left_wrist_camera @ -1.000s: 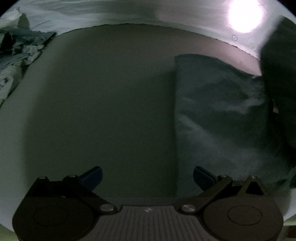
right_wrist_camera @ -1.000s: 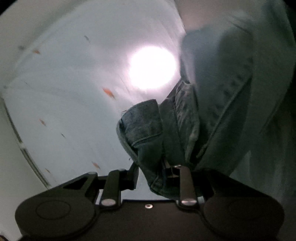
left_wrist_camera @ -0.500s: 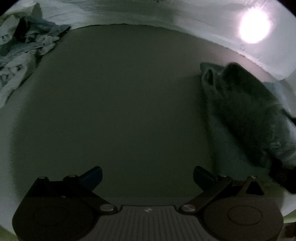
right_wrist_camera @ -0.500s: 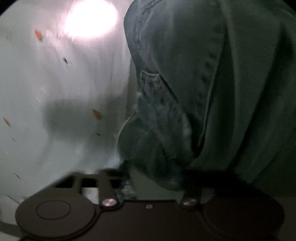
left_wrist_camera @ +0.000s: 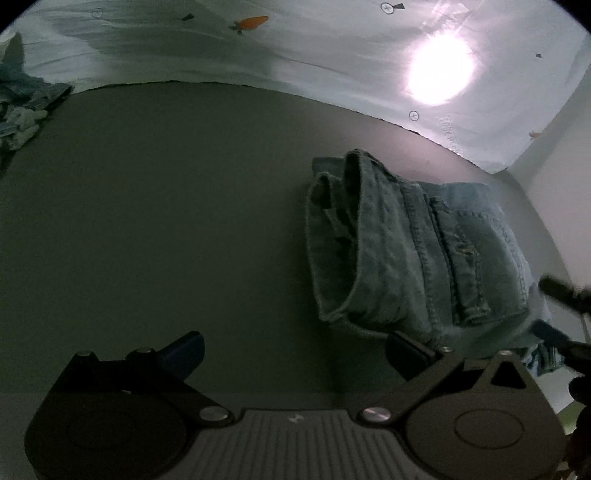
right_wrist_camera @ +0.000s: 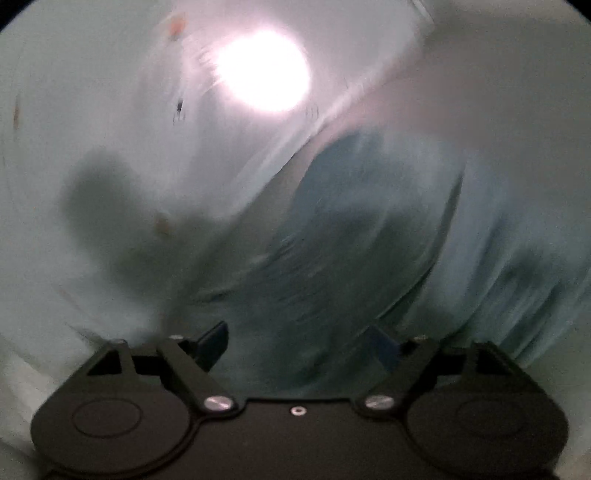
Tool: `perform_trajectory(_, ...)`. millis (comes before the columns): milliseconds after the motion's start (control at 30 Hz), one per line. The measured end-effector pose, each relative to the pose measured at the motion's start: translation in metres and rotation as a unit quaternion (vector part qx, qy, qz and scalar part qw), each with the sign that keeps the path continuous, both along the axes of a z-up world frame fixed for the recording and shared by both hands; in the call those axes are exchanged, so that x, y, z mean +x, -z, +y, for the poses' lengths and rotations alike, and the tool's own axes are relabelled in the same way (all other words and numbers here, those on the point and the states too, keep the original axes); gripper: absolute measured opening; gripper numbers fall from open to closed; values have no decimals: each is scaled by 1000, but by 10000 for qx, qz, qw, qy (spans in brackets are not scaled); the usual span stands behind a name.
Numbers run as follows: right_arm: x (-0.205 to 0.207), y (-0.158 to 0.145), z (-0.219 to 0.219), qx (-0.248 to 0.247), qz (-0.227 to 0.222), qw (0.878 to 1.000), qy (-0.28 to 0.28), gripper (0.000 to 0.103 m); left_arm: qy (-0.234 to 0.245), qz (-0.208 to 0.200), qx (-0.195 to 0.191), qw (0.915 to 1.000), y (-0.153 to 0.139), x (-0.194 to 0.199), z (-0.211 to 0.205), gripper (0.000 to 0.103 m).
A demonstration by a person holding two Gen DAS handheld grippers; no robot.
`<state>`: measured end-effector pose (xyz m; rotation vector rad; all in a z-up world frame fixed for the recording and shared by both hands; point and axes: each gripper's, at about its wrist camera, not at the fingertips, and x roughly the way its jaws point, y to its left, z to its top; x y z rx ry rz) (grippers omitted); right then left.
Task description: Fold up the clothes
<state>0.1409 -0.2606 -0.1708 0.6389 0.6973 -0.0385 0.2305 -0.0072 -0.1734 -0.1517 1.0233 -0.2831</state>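
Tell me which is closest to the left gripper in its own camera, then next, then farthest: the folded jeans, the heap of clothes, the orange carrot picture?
From the left gripper:
1. Folded jeans, just ahead on the right, by its right finger.
2. Heap of clothes, far off at the left edge.
3. Carrot picture, on the pale sheet beyond the grey surface, at the top.

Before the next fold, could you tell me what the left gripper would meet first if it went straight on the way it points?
Probably the bare dark grey mat: the left gripper has nothing between its open fingers. The folded light blue denim jeans lie to the right of that line, though depth is unclear.
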Motion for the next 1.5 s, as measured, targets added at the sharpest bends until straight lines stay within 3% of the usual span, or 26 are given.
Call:
perform_trajectory(67,5,-4,-2,-883,168,9958,-197,86,-72,39,-46,10000,5,6,-10,103)
perform_trajectory(133,11,-2,-12,-1335,305,9901,-296,86,-151,94,-110,9998,9,12,-20,103)
perform_trajectory(333,33,9,-51,-1540,554,9848,-576,86,-499,176,-33,9986,21,29,-46,103)
perform_trajectory(667,95,25,-113,-1180,844,9815,-1249,86,-662,403,-417,9961,42,56,-60,103)
perform_trajectory(867,142,38,-121,-1102,991,9736,-1738,86,-669,487,-560,9950,49,73,-62,103)
perform_trajectory(1000,168,46,-124,-806,1154,9717,-1898,86,-843,745,-893,9896,59,79,-55,103)
perform_trajectory(1067,173,47,-121,-777,1185,9695,-1997,86,-940,879,-1086,9857,66,80,-51,103)
perform_trajectory(1200,178,53,-114,-848,1215,9651,-2162,88,-888,850,-1163,9856,66,78,-47,103)
perform_trajectory(1500,181,64,-120,-114,1297,9711,-2001,89,-755,964,-1162,9856,65,85,-46,103)
